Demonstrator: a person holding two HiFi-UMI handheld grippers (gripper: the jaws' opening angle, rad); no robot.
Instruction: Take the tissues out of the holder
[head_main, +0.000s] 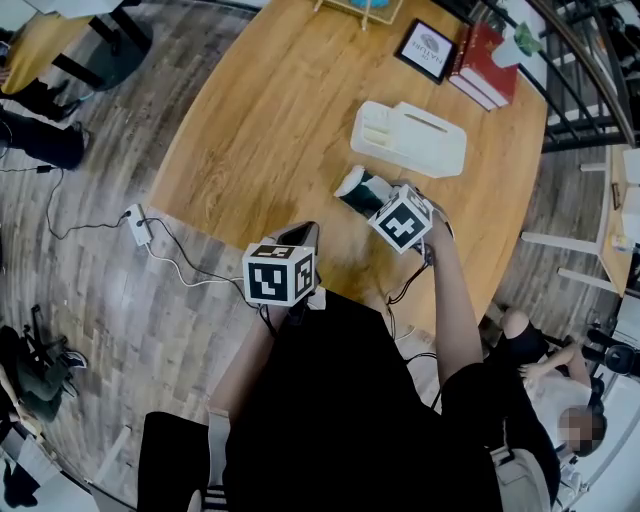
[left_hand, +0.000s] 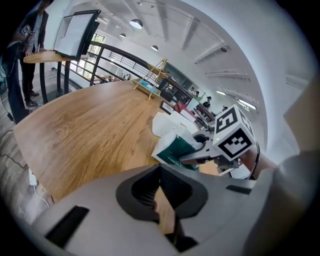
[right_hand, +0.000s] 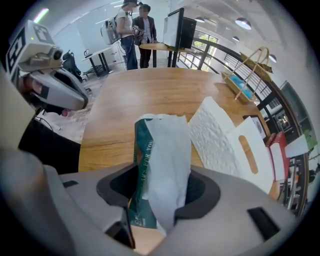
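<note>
Just clear of the white holder (head_main: 410, 138), the green-and-white tissue pack (right_hand: 165, 150) hangs over the tabletop (head_main: 270, 110) near its near edge. It is pinched upright between the jaws of the right tool (right_hand: 159, 196), with a loose white sheet draped down its front. The holder lies open toward the right edge of the tabletop. Its slotted lid is turned up beside its tray, and nothing touches it.

From the pack toward the left edge, the wood is bare and wide, and the same holds across the middle to the far edge. The left tool (left_hand: 161, 197) hovers at the near edge to the left of the pack and well apart from it. Its jaws are pressed together with nothing between them.

Along the far right corner stand a black-framed picture (head_main: 427, 50) and a stack of red books (head_main: 485, 65), both beyond the holder. A wooden rack (head_main: 360, 8) sits at the far edge. On the floor off the left edge lies a white power strip (head_main: 138, 225) with its cable trailing toward the person.

On the pack's green side, the words "FOR YOU" can be read. The print in the frame is too small to make out.
</note>
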